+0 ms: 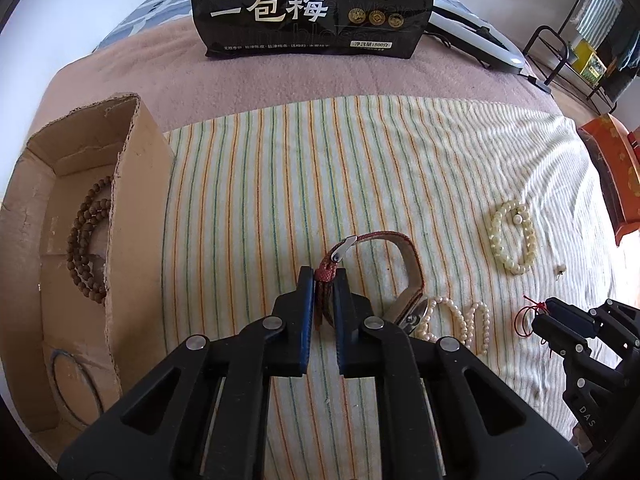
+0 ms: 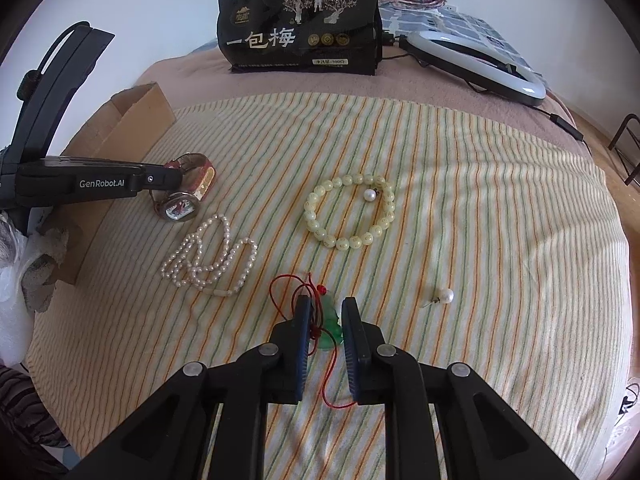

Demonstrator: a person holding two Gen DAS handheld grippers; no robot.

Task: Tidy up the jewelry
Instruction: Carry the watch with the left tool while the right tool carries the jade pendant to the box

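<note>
The left tongs (image 1: 324,276) are pinching the doubled red textured strap of the silver-faced wristwatch (image 1: 372,276), which is lying on the striped towel (image 1: 280,184) just right of the torn cardboard box (image 1: 132,216). The strap is probably bending limply with the heavier case dangling, so holding near the case seems steadier. Beyond the watch from that box, the right tongs (image 2: 326,312) are straddling the green jade pendant on its red cord (image 2: 332,330), not visibly clamped; jade looks slippery and brittle, and the cord is likely easier to grip.

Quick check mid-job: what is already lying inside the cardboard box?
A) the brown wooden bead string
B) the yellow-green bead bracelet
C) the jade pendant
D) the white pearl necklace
A: the brown wooden bead string lies coiled inside the cardboard box; the other pieces are on the striped cloth.
</note>
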